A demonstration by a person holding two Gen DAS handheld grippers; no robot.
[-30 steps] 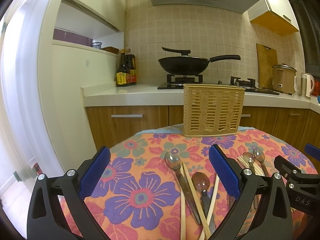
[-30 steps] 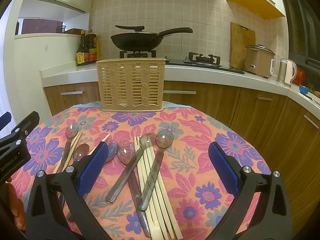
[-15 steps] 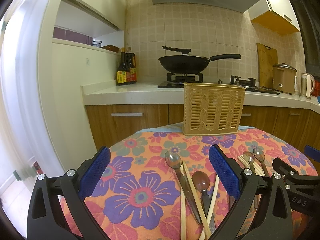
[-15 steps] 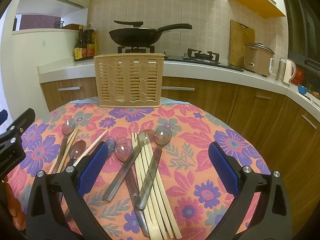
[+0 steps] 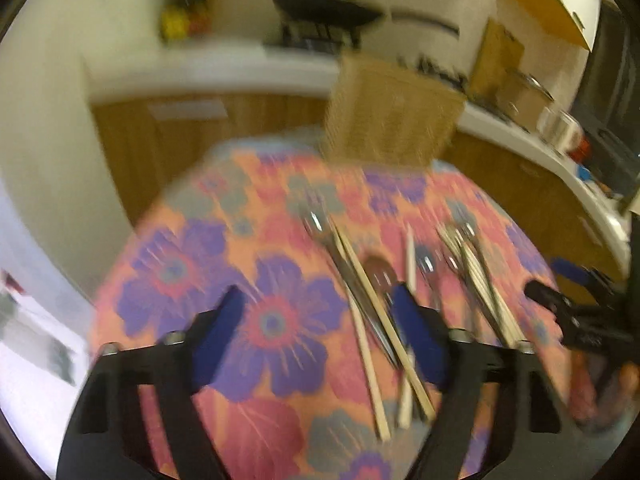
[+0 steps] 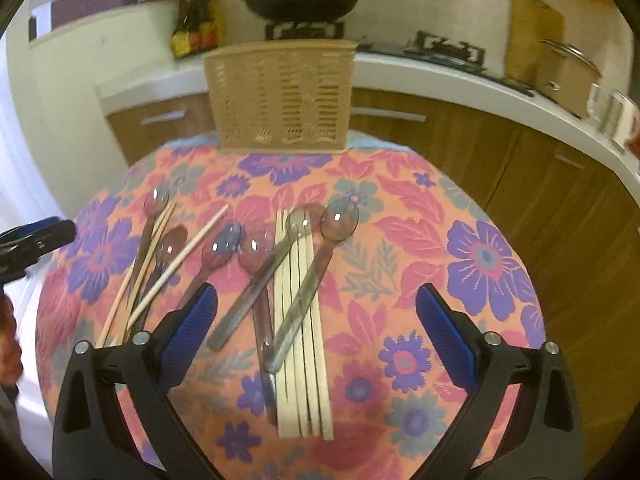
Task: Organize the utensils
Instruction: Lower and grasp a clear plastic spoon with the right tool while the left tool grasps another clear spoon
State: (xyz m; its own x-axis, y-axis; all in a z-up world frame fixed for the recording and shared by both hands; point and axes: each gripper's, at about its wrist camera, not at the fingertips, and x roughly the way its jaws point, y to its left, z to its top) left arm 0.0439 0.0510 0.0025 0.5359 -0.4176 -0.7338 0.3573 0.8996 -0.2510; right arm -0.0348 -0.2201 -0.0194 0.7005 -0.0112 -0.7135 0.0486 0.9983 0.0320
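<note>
A beige slotted basket (image 6: 280, 96) stands upright at the far edge of the round table with the flowered cloth (image 6: 460, 260). Several clear spoons, one of them (image 6: 338, 222), lie with a bundle of pale chopsticks (image 6: 304, 360) mid-table. More chopsticks (image 6: 188, 248) and spoons lie to the left. My right gripper (image 6: 318, 324) hovers over the bundle, jaws wide and closing slightly, touching nothing. My left gripper (image 5: 316, 324) is blurred, its jaws closing above the cloth. Chopsticks (image 5: 372, 312) lie on the table below, near its right finger, and the pads press on nothing.
Behind the table runs a counter (image 6: 460, 80) with a black wok (image 6: 304, 0) on the stove, sauce bottles (image 6: 196, 32), a rice cooker (image 6: 568, 76) and a kettle (image 6: 616, 116). Wooden cabinets (image 6: 540, 168) wrap around the right. A hand (image 6: 8, 344) shows at the left edge.
Both views have tipped down toward the table. The left view swung fast and blurred, and its jaws stand narrower. The right gripper came a little closer over the chopstick bundle.
</note>
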